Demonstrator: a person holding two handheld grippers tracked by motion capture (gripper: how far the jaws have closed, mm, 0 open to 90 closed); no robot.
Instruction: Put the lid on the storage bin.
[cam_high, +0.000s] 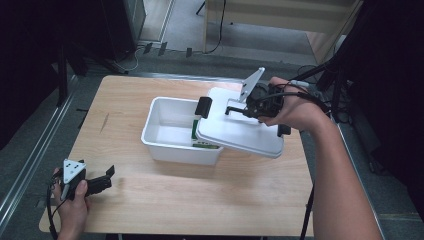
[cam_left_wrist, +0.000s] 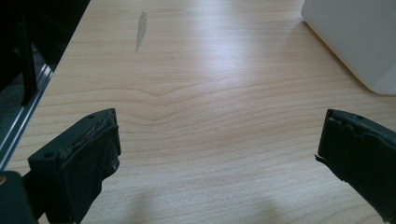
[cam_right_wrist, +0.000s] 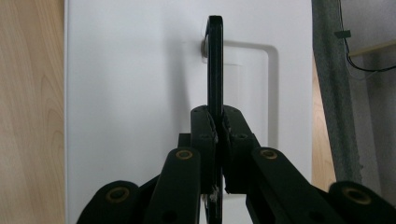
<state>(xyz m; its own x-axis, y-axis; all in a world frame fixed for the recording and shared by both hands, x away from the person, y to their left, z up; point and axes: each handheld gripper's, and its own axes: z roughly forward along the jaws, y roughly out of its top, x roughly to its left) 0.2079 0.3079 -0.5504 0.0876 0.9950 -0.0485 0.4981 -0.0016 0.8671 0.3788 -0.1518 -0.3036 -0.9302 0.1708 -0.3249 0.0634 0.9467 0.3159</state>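
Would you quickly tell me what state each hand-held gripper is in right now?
Left hand-held gripper: open, nothing between its jaws.
Right hand-held gripper: shut on the black handle of the white lid.

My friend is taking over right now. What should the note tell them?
Right hand-held gripper: shut on the black handle of the white lid, holding it tilted over the right end of the white box.
Left hand-held gripper: open, holding nothing, at the table's near left corner.
A green carton stands inside the box.
Done: lid gripped by its handle.
Left, probably: either seat the lid or take it away; I cannot tell which.
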